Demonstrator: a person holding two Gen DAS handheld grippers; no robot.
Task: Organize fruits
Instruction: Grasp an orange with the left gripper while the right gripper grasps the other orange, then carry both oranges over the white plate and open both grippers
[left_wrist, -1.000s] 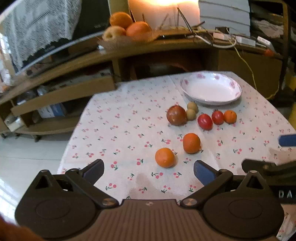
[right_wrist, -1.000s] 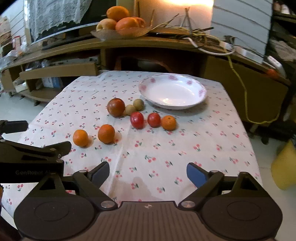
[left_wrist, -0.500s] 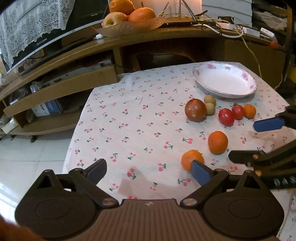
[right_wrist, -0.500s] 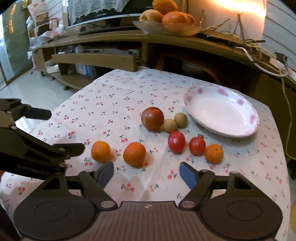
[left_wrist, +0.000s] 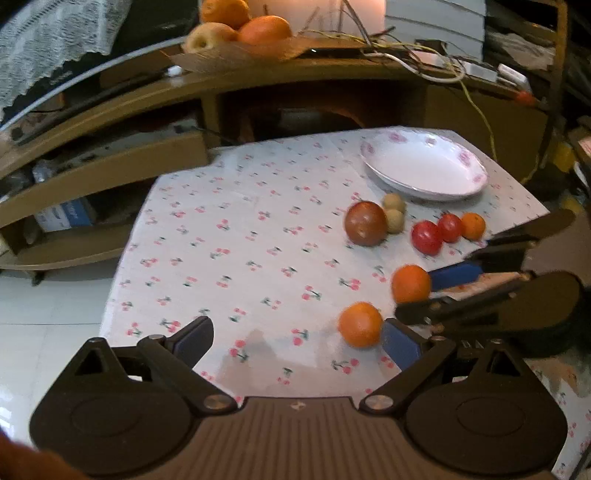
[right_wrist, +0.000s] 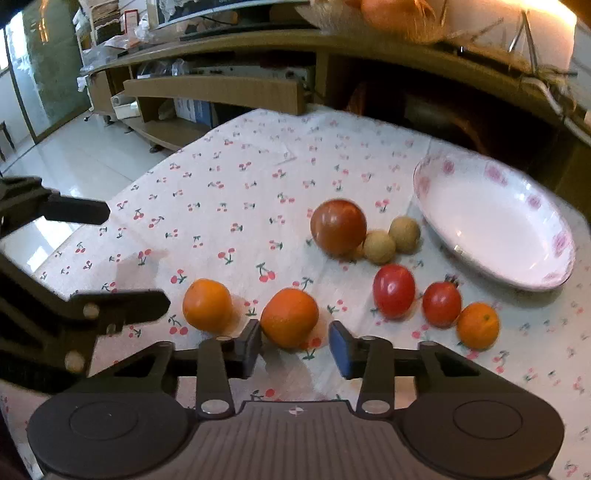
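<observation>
On the cherry-print tablecloth lie two oranges, a dark red apple (right_wrist: 338, 226), two small tan fruits (right_wrist: 391, 240), two red tomatoes (right_wrist: 393, 290) and a small tangerine (right_wrist: 477, 325). A white floral plate (right_wrist: 495, 218) sits at the far right and holds no fruit. My right gripper (right_wrist: 295, 347) is open, its fingers on either side of the right orange (right_wrist: 289, 316), close to it. My left gripper (left_wrist: 295, 338) is open and empty, its right finger beside the left orange (left_wrist: 360, 324). In the left wrist view the right gripper's blue pad (left_wrist: 454, 275) lies against the other orange (left_wrist: 410, 283).
A wooden shelf unit (left_wrist: 258, 85) stands behind the table, with a fruit basket (left_wrist: 236, 40) and cables on top. The table's left edge (left_wrist: 122, 258) drops to a white tiled floor. The left gripper's arm (right_wrist: 55, 306) shows at the left of the right wrist view.
My right gripper has moved forward and down to the right orange and narrowed around it. My left gripper has shifted left, so the fruits now sit to its right.
</observation>
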